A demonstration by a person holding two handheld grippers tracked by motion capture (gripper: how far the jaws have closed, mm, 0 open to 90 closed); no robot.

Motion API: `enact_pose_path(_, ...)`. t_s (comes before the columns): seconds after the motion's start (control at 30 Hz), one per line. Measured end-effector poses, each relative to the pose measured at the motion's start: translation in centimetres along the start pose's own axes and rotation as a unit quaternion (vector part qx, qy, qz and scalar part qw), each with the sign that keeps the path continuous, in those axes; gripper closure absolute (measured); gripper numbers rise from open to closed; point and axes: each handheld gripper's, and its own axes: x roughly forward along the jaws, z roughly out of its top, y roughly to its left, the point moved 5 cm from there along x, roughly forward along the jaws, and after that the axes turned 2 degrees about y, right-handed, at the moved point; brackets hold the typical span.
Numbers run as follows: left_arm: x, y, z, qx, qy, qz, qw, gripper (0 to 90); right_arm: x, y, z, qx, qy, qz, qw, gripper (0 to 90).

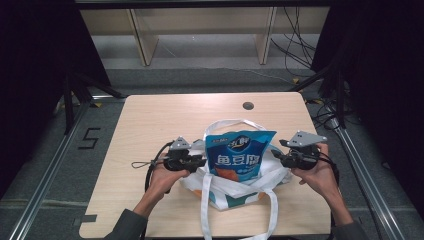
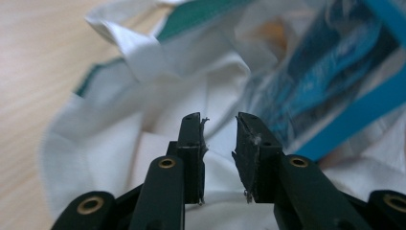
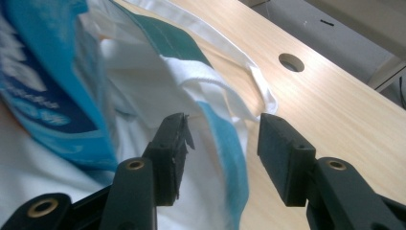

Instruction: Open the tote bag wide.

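Both my grippers flank tote | left gripper (image 1: pixel 202 161) jaws released, nothing pinched | right gripper (image 1: pixel 275 156) jaws released | white tote bag (image 1: pixel 235 192) mid-table (image 1: pixel 150 120), blue snack pouch (image 1: pixel 239 156) upright inside

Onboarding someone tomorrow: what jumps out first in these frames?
The bright blue snack bag standing half inside a white tote bag near the table's front edge. The left gripper and right gripper flank it, jaws open on nothing.
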Motion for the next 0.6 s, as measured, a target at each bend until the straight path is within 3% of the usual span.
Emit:
enact_pose_path(0.03,0.2,-0.4,-0.4,0.004,0.006,0.001,1.0000,74.1,0.4,0.0,0.1,0.000,0.010,0.005,0.9999,57.6)
enact_pose_path(0.07,0.3,-0.8,-0.7,0.011,0.015,-0.002,0.9998,74.7,1.4,0.1,0.4,-0.016,0.012,0.016,0.9997,67.5)
enact_pose_path(0.1,0.2,-1.2,-1.1,0.031,0.030,0.002,0.9991,74.7,1.4,0.1,0.4,-0.016,0.012,0.016,0.9997,67.5)
enact_pose_path(0.13,-0.2,-2.0,-1.7,0.044,0.036,-0.001,0.9984,74.9,2.4,0.0,0.5,-0.026,0.026,0.013,0.9992,80.7)
enact_pose_path(0.17,-0.2,-2.0,-1.7,0.044,0.036,-0.001,0.9984,75.5,2.4,0.0,0.5,-0.026,0.026,0.013,0.9992,80.7)
enact_pose_path(0.23,-0.8,-2.8,-2.6,0.068,0.047,0.009,0.9965,76.2,3.2,-0.7,0.5,-0.032,0.031,-0.010,0.9990,87.9)
enact_pose_path(0.27,-0.9,-3.3,-3.3,0.084,0.053,0.011,0.9950,77.5,4.0,-1.9,0.4,-0.008,0.032,-0.023,0.9992,88.6)
enact_pose_path(0.37,-0.5,-3.5,-4.2,0.084,0.064,0.013,0.9943,79.7,4.9,-2.8,-0.1,0.007,0.042,-0.033,0.9986,88.7)
enact_pose_path(0.43,-0.1,-3.6,-5.3,0.083,0.074,0.014,0.9937,79.9,6.3,-3.4,-1.3,0.019,0.074,-0.052,0.9957,88.8)
enact_pose_path(0.47,0.1,-3.6,-5.7,0.096,0.080,0.024,0.9919,80.1,7.7,-3.6,-2.7,0.019,0.098,-0.049,0.9938,88.7)
enact_pose_path(0.5,0.3,-3.7,-5.7,0.102,0.083,0.031,0.9909,80.3,8.3,-3.7,-3.2,0.020,0.105,-0.046,0.9932,88.7)
enact_pose_path(0.6,0.5,-3.6,-5.7,0.099,0.085,0.030,0.9910,80.4,9.5,-3.7,-4.4,0.035,0.118,-0.029,0.9920,88.8)
